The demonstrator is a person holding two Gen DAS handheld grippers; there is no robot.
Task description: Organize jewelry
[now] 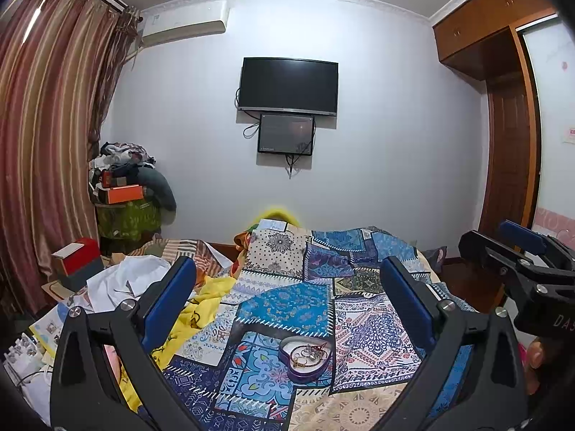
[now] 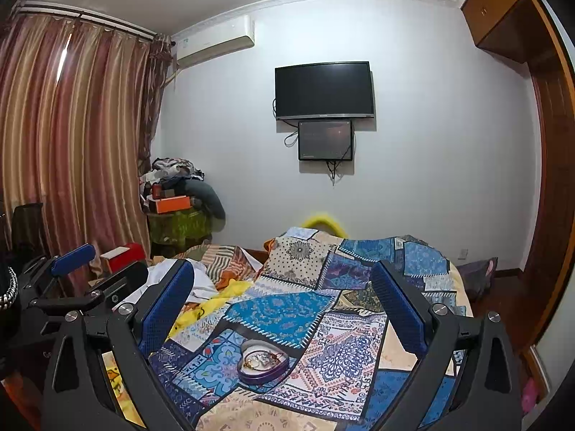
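A heart-shaped purple box (image 1: 305,361) is seen lying open on a patchwork quilt (image 1: 287,309) that covers the bed. Inside the box a tangle of jewelry (image 1: 311,352) is held: a gold bracelet with beads and some smaller pieces that cannot be told apart. In the right wrist view the same box (image 2: 264,366) is found low and centre on the quilt (image 2: 287,312), with the jewelry (image 2: 260,359) heaped in it.

The left gripper (image 1: 287,298) is held above the bed, its jaws spread wide apart with nothing between them; the box is seen through the gap, below and ahead of the blue fingers (image 1: 169,298). The right gripper (image 2: 284,301) is held likewise, jaws wide apart and empty, the box again framed between its blue pads (image 2: 395,309). The two grippers are kept side by side: the right gripper (image 1: 521,262) appears at the right edge of the left wrist view, and the left gripper (image 2: 75,280) at the left edge of the right wrist view.

A yellow cloth (image 1: 201,309) and white fabric (image 1: 125,280) are bunched on the bed to the left of the quilt. A red box (image 1: 77,255) is set further left. On the far wall a black television (image 1: 288,86) is mounted, with a smaller screen (image 1: 285,133) just under it, and an air conditioner (image 1: 187,23) is fixed near the ceiling beside striped curtains (image 1: 50,125).
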